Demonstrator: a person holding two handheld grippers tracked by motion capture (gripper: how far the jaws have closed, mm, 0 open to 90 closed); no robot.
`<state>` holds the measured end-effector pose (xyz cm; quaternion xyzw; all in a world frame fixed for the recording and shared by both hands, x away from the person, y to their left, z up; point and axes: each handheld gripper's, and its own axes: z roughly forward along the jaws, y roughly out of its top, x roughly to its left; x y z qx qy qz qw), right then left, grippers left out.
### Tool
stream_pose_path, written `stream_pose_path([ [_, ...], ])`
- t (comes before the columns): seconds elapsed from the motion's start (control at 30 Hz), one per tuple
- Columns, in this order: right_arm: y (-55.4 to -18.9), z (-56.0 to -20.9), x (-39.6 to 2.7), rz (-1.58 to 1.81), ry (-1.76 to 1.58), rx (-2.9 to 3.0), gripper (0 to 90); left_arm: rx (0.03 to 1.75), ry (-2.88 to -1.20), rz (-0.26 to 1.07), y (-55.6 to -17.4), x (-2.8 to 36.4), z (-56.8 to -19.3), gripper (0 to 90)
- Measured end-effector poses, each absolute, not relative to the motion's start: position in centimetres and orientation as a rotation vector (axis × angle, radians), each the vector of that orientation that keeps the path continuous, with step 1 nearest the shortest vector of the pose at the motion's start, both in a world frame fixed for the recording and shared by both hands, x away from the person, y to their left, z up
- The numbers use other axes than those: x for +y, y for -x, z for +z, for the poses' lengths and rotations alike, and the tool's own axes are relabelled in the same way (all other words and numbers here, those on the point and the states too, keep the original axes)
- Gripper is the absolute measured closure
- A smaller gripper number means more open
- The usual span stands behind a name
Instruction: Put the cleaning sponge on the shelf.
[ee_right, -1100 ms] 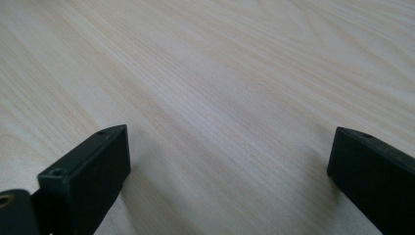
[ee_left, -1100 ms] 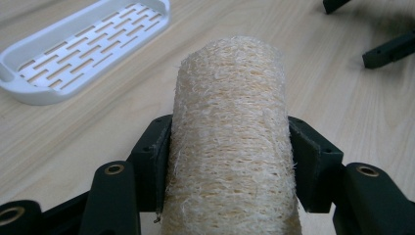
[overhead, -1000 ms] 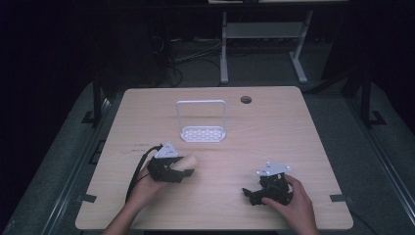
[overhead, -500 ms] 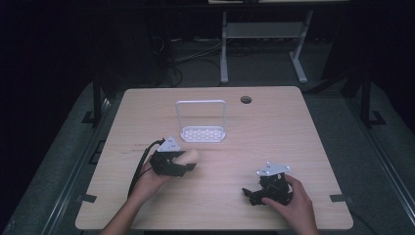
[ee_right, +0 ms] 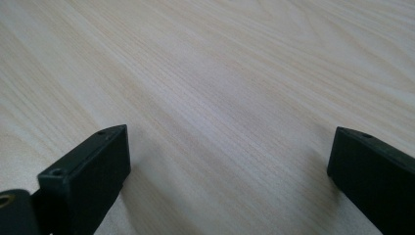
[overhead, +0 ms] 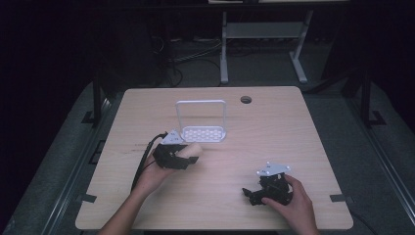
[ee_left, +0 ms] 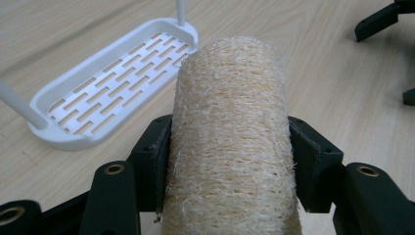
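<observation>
left gripper [overhead: 182, 159] was clamped on the loofah roll [ee_left: 230, 137], sticking out ahead of its jaws | white rack [ee_left: 115, 81] just ahead-left | right gripper [overhead: 254, 193] sat wide apart, nothing in it, over bare table [ee_right: 220, 88]

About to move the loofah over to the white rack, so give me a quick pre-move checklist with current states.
1. Left gripper clamped on the loofah, pads on both sides: ok.
2. Loofah's far end free of the table: cannot tell.
3. White rack slotted tray holds nothing: ok.
4. Rack's upright hoop stands across the way in; clearance: cannot tell.
5. Right gripper open, nothing between its jaws, low over bare wood: ok.
6. Right gripper well apart from the rack: ok.
</observation>
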<state>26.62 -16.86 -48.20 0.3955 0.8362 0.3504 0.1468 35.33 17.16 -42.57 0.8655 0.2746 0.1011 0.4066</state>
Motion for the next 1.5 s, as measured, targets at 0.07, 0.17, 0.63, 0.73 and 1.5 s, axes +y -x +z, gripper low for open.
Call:
stream_pose_path([
  [0.07,-26.6,-48.2,-16.9,1.009,-1.138,2.406,1.9,0.699,-2.168,0.257,-35.5,17.0,-42.5,40.9],
  [0.17,-26.6,-48.2,-16.9,1.008,-1.139,2.406,1.9,0.698,-2.172,0.262,-35.9,16.9,-42.3,40.9],
  [0.63,-26.6,-48.2,-16.9,1.008,-1.138,2.407,1.8,0.713,-2.152,0.274,-37.8,16.0,-41.8,41.0],
  [0.73,-26.6,-48.2,-16.9,1.009,-1.138,2.406,1.8,0.717,-2.158,0.275,-38.2,15.8,-41.7,40.9],
  [1.5,-26.6,-48.2,-16.9,1.008,-1.138,2.407,1.8,0.772,-2.156,0.324,-41.4,13.5,-42.1,41.1],
])
